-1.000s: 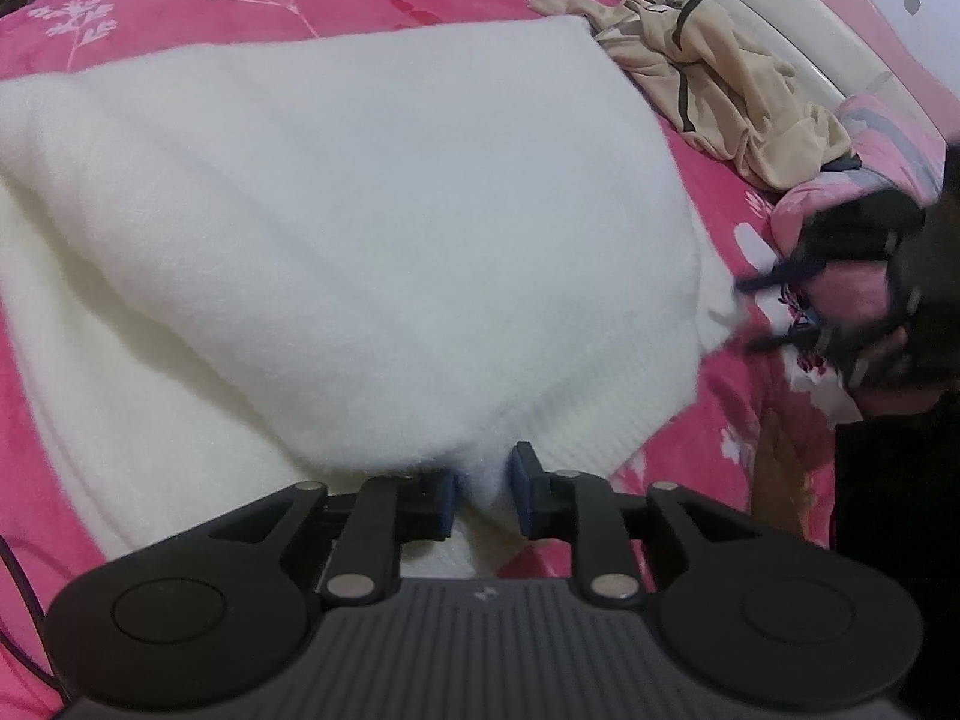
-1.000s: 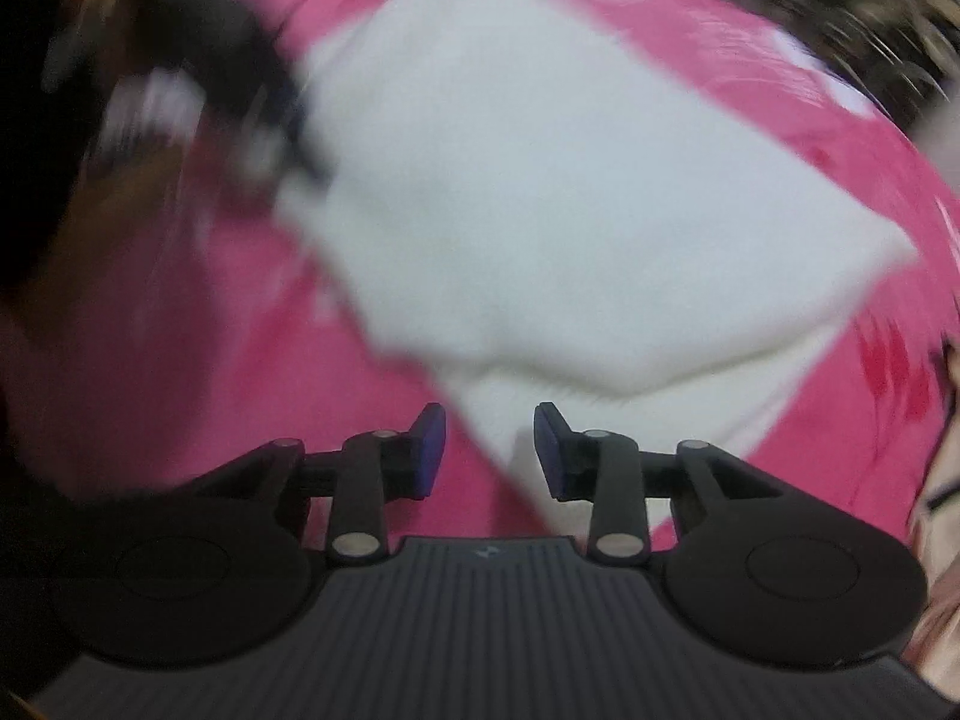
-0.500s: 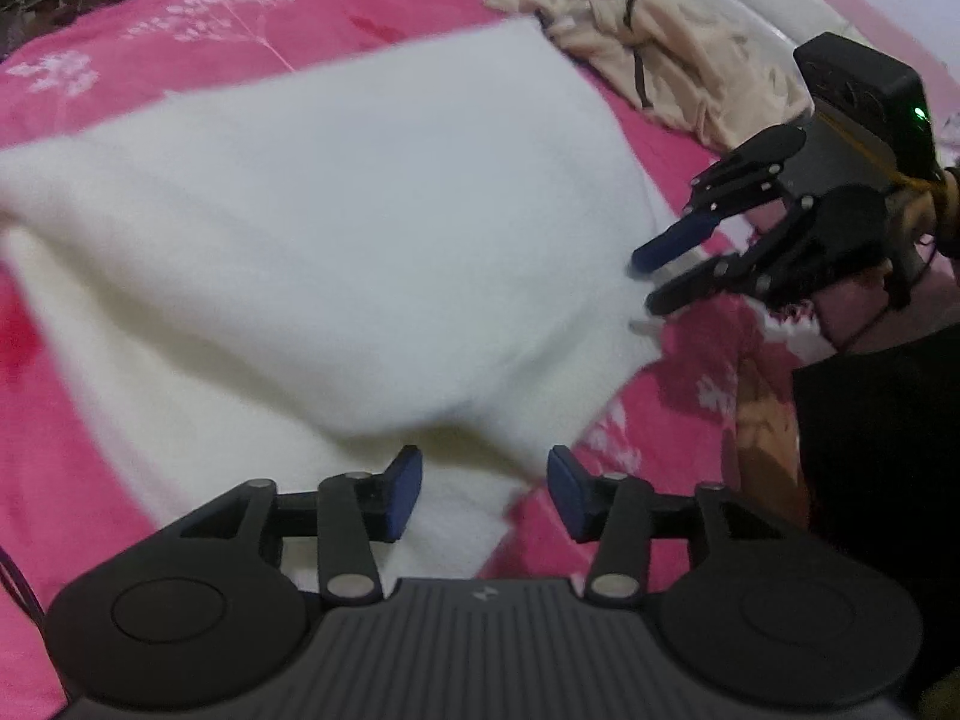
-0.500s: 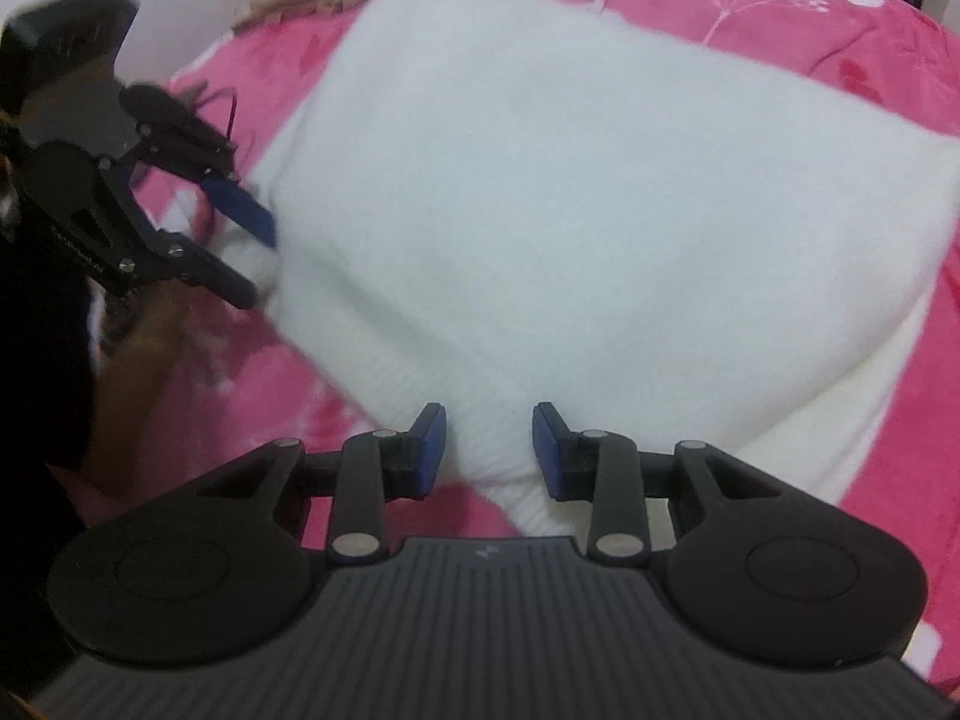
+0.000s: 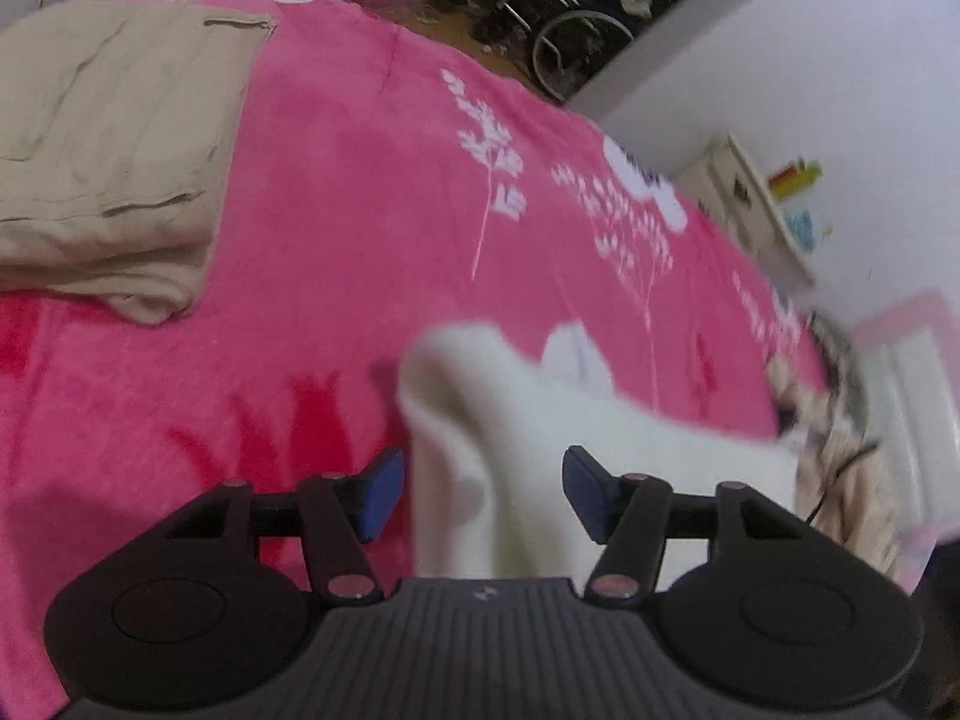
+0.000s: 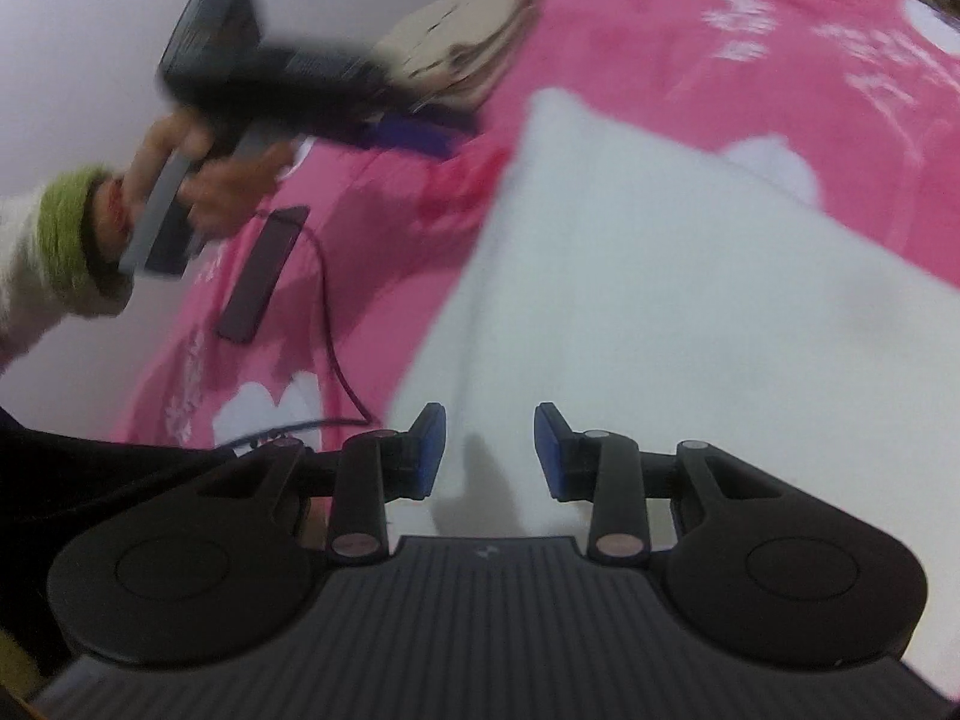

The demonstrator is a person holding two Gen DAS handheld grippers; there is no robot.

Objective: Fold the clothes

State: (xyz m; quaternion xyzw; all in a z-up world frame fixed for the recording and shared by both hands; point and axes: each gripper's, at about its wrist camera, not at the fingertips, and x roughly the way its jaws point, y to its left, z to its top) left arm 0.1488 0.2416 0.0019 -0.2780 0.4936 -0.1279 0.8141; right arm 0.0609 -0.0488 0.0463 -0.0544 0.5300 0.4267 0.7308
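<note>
A white fluffy sweater (image 6: 660,300) lies folded on the pink bedspread (image 6: 690,42). My right gripper (image 6: 489,450) is open just above its near left edge, with nothing between the fingers. In the left wrist view a blurred corner of the sweater (image 5: 540,444) shows between and beyond the wide-open fingers of my left gripper (image 5: 483,489), which hold nothing. The right wrist view shows the left gripper (image 6: 420,132) blurred, past the sweater's far left corner, held by a hand (image 6: 198,180) with a green cuff.
A folded beige garment (image 5: 108,138) sits at the far left of the bed, also visible as the beige garment (image 6: 462,54). Crumpled beige clothes (image 5: 852,468) lie at the right. A dark phone (image 6: 261,273) with a black cable (image 6: 330,330) rests on the bedspread left of the sweater.
My left gripper let go of the sweater's edge, opened wide and swung left toward the folded beige garment. My right gripper stayed open and now sits over the sweater's near edge.
</note>
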